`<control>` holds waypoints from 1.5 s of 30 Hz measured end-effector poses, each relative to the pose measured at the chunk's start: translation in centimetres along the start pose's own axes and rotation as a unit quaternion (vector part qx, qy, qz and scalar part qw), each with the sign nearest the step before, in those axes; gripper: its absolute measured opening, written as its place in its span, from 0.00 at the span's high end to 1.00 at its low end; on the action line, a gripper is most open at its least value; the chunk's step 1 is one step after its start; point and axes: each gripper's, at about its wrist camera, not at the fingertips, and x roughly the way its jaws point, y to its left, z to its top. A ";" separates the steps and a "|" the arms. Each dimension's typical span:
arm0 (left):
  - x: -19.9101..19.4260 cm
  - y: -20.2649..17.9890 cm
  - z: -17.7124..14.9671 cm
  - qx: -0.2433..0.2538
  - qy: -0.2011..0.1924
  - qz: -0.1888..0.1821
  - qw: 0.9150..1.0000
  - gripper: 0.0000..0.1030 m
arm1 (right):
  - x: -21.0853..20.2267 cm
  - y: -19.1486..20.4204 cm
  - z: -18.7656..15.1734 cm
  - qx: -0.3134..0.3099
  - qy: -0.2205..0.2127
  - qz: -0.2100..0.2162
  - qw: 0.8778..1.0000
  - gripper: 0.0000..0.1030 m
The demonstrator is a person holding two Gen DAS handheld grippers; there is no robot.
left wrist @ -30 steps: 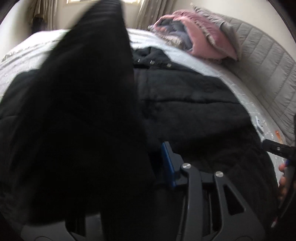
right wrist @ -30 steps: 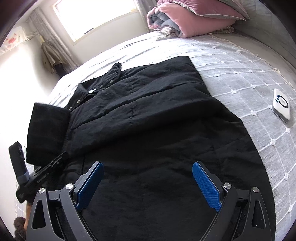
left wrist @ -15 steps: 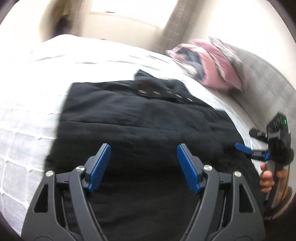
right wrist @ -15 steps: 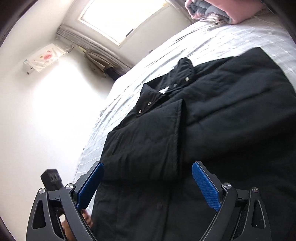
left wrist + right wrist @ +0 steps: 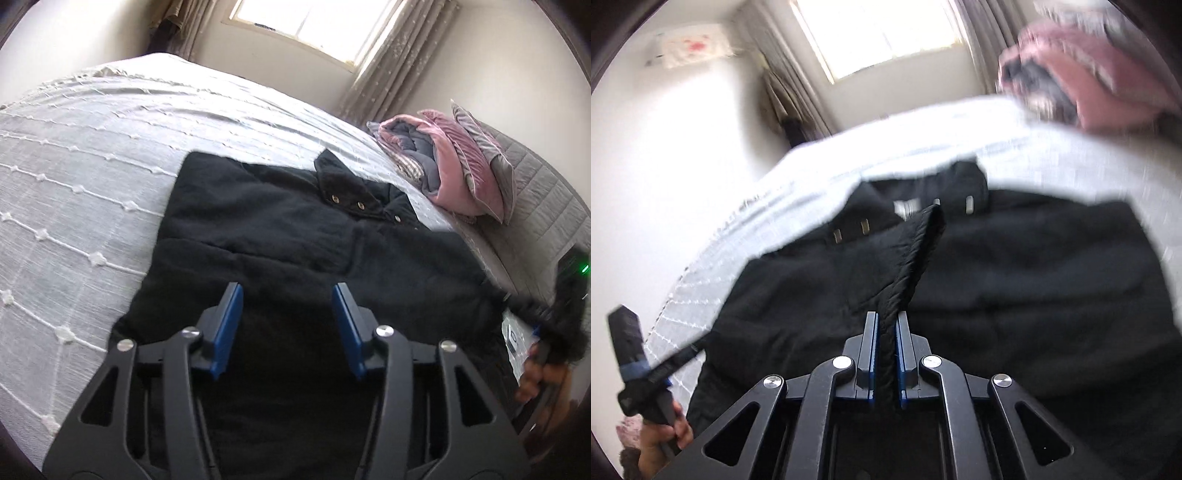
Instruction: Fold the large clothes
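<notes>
While the black coat (image 5: 280, 236) lies spread on the bed (image 5: 74, 177), the right hand-held gripper (image 5: 885, 332) has just clamped together on a raised fold of it; the left hand-held gripper (image 5: 287, 317), lately narrowing, hovers apart above the hem, gripping nothing.

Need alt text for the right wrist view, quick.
The right gripper is shut on a raised fold of the black padded coat, which is spread over a white quilted bedspread. Pink bedding sits behind, blurred.

Bare bedspread (image 5: 92, 192) left of coat (image 5: 280, 236); bedding pile (image 5: 450, 166) blocks headboard side.
</notes>
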 end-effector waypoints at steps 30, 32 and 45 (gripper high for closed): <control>-9.8 -2.4 -1.7 0.024 0.094 0.031 0.995 0.15 | -13.5 -5.3 -5.8 0.008 0.064 -0.099 0.993 0.18; -11.4 -2.2 -2.4 0.022 0.099 0.027 0.995 0.09 | -15.1 -5.9 -6.9 0.013 0.063 -0.097 0.993 0.18; -17.7 0.1 -8.7 0.017 0.163 0.020 0.986 0.01 | -19.9 -9.9 -14.4 0.049 0.125 -0.064 0.989 0.12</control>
